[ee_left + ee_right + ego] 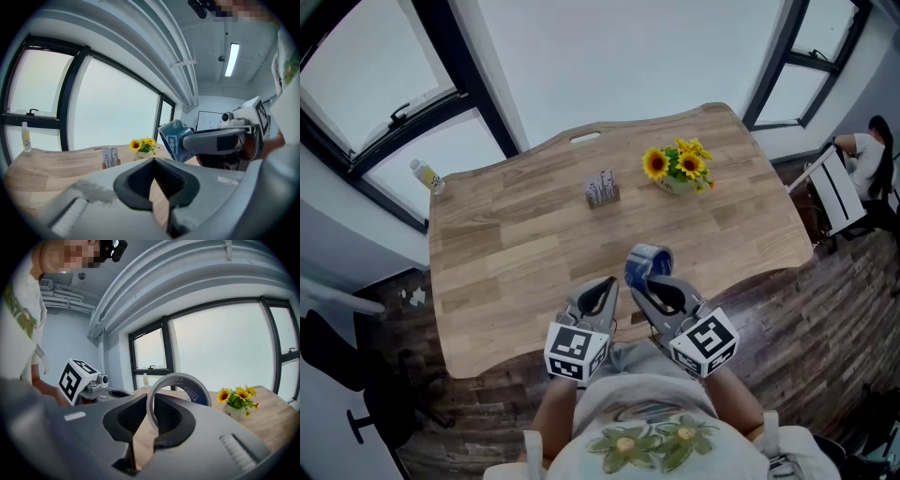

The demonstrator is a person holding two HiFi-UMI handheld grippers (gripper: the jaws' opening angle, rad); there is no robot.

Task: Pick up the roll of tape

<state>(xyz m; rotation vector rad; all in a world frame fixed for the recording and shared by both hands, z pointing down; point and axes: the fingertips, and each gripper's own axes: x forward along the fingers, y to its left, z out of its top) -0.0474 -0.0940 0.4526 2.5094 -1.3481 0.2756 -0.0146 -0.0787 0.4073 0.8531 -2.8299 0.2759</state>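
Observation:
A blue roll of tape point(648, 262) stands on edge between the jaws of my right gripper point(642, 286), lifted off the wooden table point(506, 244) near its front edge. In the right gripper view the ring of the tape roll point(199, 392) rises from the right gripper point(150, 397), whose pads press on its wall. My left gripper point(609, 284) hovers just to the left of it, jaws together and empty. In the left gripper view, the left gripper point(153, 160) points at the table, with the tape roll point(174, 139) up at the right.
A small pot of sunflowers point(677, 167) and a card holder point(602, 188) stand on the far half of the table. A bottle point(427, 175) sits on the window sill at the left. A seated person point(867, 155) is at the far right, beyond the table.

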